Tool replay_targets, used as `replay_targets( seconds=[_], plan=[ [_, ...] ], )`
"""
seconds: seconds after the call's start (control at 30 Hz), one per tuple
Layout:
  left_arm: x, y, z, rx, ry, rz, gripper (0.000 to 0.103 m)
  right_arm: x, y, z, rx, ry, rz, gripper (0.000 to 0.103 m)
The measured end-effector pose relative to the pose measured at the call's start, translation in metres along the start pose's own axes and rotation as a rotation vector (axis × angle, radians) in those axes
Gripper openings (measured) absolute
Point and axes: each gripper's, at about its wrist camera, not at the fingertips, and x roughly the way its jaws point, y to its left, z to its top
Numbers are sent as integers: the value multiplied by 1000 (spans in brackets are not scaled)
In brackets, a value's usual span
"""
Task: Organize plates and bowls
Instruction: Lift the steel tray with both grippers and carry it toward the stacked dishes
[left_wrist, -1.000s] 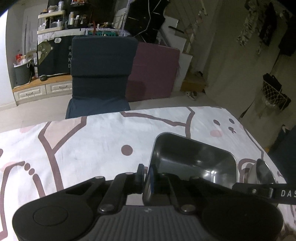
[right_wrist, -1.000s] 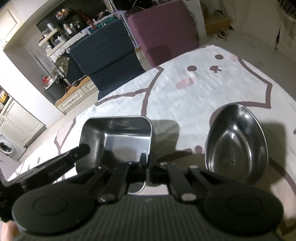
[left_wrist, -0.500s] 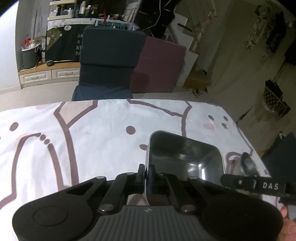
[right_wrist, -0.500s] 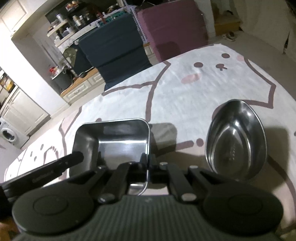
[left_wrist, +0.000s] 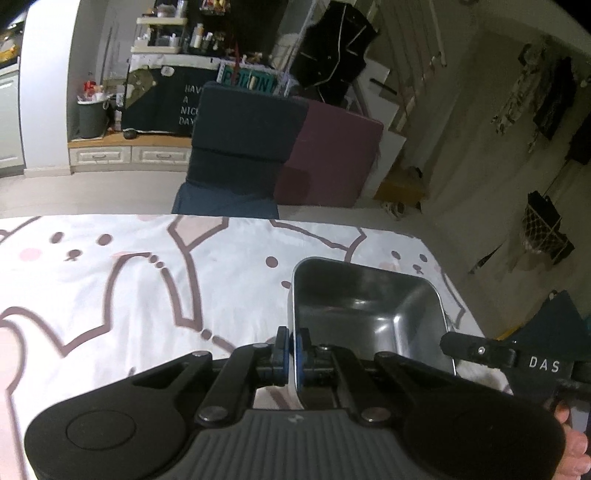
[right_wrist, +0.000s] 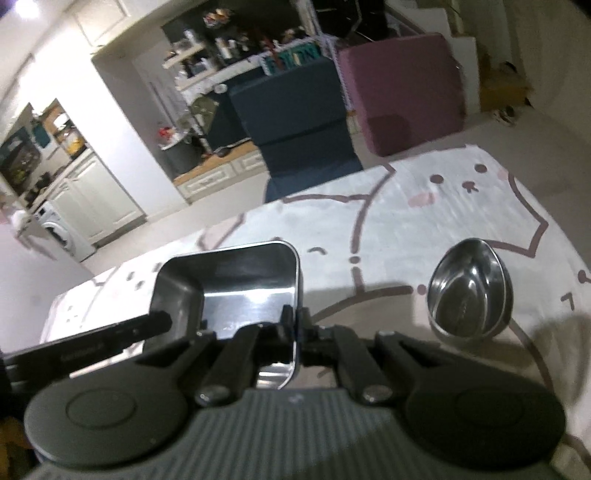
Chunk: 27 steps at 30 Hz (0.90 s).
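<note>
A cluttered room lies beyond the table (left_wrist: 110, 295), which wears a white cloth printed with brown cartoon outlines; a dark chair (left_wrist: 236, 155) and a maroon cushion (left_wrist: 332, 158) stand past its far edge.

From the left wrist, I see my left gripper (left_wrist: 290, 350) clamped on the left rim of the square steel tray (left_wrist: 369, 314), its blue pads pinching the wall from both sides. The tray sits toward the right end of the table and looks lifted off the cloth, though I can't be sure from this angle. The other gripper's finger reaches in at the tray's right side — a two-handed hold, I judge, to keep the tray level.

From the right wrist, my right gripper (right_wrist: 293, 332) is closed on the tray's (right_wrist: 229, 288) right rim, one pad inside the wall and one outside. The left gripper's finger (right_wrist: 110, 334) comes in from the left. To the right, well apart from the tray, a round steel bowl (right_wrist: 469, 295) rests on the cloth (right_wrist: 406, 206) — likely the piece the tray is to be grouped with, so I'd carry the tray that way.
</note>
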Motion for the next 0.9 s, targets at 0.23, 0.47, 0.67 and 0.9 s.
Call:
replay_targets(
  seconds=[0.23,0.47,0.67,0.9],
  plan=[
    [-70,6,-23,-9,-29,51,3,-49,30,-25,-72,-21,62,2],
    [-140,30,-52,-32,-65,114,3,-77,69,-59,-131,-24,136,3],
    [-186,51,-82,-58,-86,170,3,-93,105,-89,-162,-13,193,3],
    [-204,76,-119,-74,-43,222,2,-92,130,-120,-187,41,229,3]
  ],
)
